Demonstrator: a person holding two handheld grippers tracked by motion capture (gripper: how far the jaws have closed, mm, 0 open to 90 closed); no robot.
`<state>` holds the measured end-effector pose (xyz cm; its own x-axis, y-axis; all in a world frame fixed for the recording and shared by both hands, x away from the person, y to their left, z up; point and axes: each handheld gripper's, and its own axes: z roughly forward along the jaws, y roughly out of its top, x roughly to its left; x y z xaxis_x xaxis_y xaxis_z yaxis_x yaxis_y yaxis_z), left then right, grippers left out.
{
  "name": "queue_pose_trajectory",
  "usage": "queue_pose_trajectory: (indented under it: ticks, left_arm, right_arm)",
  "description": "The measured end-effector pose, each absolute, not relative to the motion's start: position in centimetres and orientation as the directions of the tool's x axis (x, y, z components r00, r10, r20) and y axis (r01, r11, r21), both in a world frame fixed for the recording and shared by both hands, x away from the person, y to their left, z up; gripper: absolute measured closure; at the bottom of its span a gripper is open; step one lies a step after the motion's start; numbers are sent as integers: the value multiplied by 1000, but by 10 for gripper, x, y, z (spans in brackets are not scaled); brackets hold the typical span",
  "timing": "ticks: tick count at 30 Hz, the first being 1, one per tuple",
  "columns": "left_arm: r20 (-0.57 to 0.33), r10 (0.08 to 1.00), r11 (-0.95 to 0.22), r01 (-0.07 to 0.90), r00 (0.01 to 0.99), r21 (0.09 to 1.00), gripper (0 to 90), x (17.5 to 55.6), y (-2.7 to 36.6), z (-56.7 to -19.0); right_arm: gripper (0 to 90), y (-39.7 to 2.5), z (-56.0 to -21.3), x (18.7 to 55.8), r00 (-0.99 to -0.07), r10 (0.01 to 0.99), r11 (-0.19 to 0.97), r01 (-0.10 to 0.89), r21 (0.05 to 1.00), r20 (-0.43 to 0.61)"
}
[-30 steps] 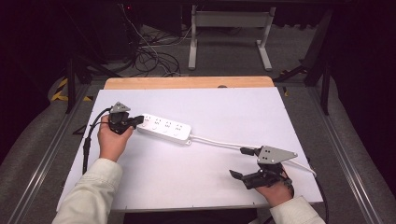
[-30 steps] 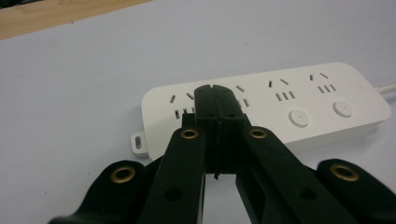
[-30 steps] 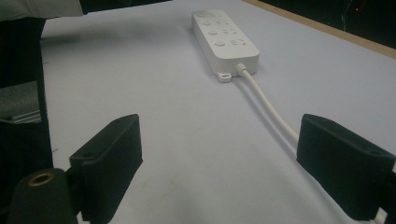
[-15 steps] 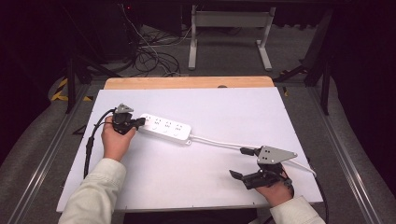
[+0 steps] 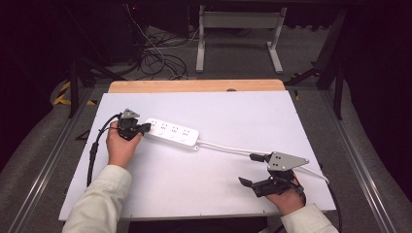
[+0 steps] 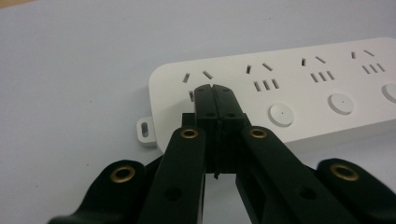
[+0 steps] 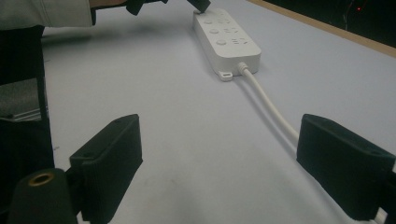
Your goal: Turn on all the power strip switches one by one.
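Note:
A white power strip [image 5: 172, 134] with several sockets and round buttons lies left of the table's centre. Its white cable [image 5: 223, 147] runs to the right front. My left gripper [image 5: 145, 127] is shut, with nothing between its jaws. In the left gripper view its tips [image 6: 215, 91] rest on the power strip's [image 6: 303, 93] end by the first socket. My right gripper [image 5: 252, 170] is open near the front right edge. In the right gripper view, my right gripper [image 7: 219, 144] faces the power strip [image 7: 226, 39], and the cable [image 7: 268, 105] runs past its right jaw.
The white table top [image 5: 194, 194] has a wooden strip [image 5: 194, 86] along its far edge. On the floor behind lie loose dark cables [image 5: 160, 63], and a metal frame [image 5: 238, 29] stands there. A pale sleeve [image 7: 46, 11] lies at the right gripper view's top left.
The left hand and gripper have edged slightly right, toward the strip's end. The right gripper has not moved.

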<state>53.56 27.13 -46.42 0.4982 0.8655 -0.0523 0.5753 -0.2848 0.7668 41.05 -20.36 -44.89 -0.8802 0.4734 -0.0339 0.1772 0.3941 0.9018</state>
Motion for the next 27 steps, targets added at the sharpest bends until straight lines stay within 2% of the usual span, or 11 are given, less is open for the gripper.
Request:
queue_pose_trajectory:
  ticks: [22,27]
  left_arm:
    - [0,865,-319,550,502,772,899,533,268,-467]
    - [-18,869,-303,559,495,771,899,534,269,-467]
  right_arm:
    - [142,-203,-450,411,-882,471,398,184,899,-28]
    - [142,-203,-450,411,-882,471,398,185,899,-27]
